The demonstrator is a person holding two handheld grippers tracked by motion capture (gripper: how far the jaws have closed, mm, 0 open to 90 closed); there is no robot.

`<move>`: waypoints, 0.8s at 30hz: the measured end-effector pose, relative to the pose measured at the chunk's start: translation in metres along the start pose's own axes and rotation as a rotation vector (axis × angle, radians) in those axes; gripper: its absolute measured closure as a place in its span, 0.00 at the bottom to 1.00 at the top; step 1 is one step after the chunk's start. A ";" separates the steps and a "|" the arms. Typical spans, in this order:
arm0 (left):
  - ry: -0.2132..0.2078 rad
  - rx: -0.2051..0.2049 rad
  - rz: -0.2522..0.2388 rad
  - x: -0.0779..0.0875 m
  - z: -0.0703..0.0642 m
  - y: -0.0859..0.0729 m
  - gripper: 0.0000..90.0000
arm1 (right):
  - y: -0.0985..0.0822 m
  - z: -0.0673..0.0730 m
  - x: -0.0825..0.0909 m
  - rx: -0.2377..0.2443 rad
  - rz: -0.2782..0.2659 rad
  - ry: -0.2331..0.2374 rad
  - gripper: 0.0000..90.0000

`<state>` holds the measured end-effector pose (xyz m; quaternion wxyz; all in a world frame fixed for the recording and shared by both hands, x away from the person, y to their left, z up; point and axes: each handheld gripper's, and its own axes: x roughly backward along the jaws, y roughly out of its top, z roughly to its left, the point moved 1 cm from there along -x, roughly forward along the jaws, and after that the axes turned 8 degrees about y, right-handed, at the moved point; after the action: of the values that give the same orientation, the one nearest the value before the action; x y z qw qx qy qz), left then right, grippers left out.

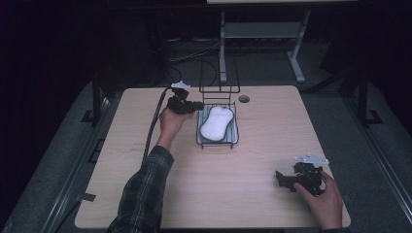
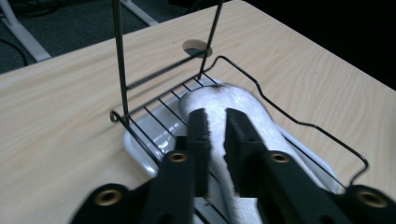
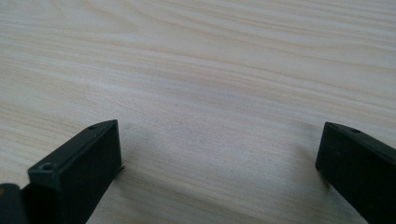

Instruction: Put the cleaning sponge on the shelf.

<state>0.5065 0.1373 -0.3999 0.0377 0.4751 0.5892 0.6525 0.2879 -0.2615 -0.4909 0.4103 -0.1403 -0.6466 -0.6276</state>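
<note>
Pale wood table: white peanut-shaped sponge in wire rack; left fingers narrow, right wide.

We see a white, peanut-shaped pad, soft and fuzzy on its surface, pinched in at the middle and rounded at both ends. It lies flat, lengthwise in a black wire rack that sits on a pale glossy tray. The rack has a low rim and a tall wire frame rising at its far end. From our left tool, the pad lies just beyond and below the tips, stretching away from them. In the left gripper view the nearly closed jaws hang over the pad's near half with a narrow gap between them. We cannot tell whether they touch it.
</note>
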 end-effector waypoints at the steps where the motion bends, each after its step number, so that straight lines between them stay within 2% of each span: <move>1: -0.005 -0.007 0.005 0.002 0.000 -0.002 0.96 | 0.000 0.000 0.000 0.000 0.000 0.000 0.00; 2: -0.009 -0.012 0.005 0.004 -0.001 -0.004 1.00 | 0.000 0.000 0.000 0.000 0.000 0.000 0.00; 5: -0.020 -0.028 0.023 0.006 -0.003 -0.008 1.00 | 0.000 0.000 0.000 0.000 0.000 0.000 0.00; 6: -0.023 -0.044 0.035 0.007 -0.007 -0.012 1.00 | 0.000 0.000 0.000 0.000 0.000 0.000 0.00; 8: -0.030 -0.045 0.036 0.007 -0.012 -0.017 1.00 | 0.000 0.000 0.000 0.000 0.000 0.000 0.00; 11: -0.033 -0.055 0.040 0.006 -0.017 -0.022 1.00 | 0.000 0.000 0.000 0.000 0.000 0.000 0.00; 17: -0.043 -0.084 0.085 0.000 -0.030 -0.041 1.00 | 0.000 0.000 0.000 0.000 0.000 0.000 0.00; 19: -0.049 -0.080 0.101 -0.002 -0.032 -0.045 1.00 | 0.000 0.000 0.000 0.000 0.000 0.000 0.00; 24: -0.072 -0.075 0.097 -0.004 -0.038 -0.050 1.00 | 0.000 0.000 0.000 0.000 0.000 0.000 0.00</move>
<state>0.4579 0.1219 -0.4374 0.0449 0.5246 0.5388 0.6576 0.2879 -0.2615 -0.4910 0.4102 -0.1403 -0.6466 -0.6276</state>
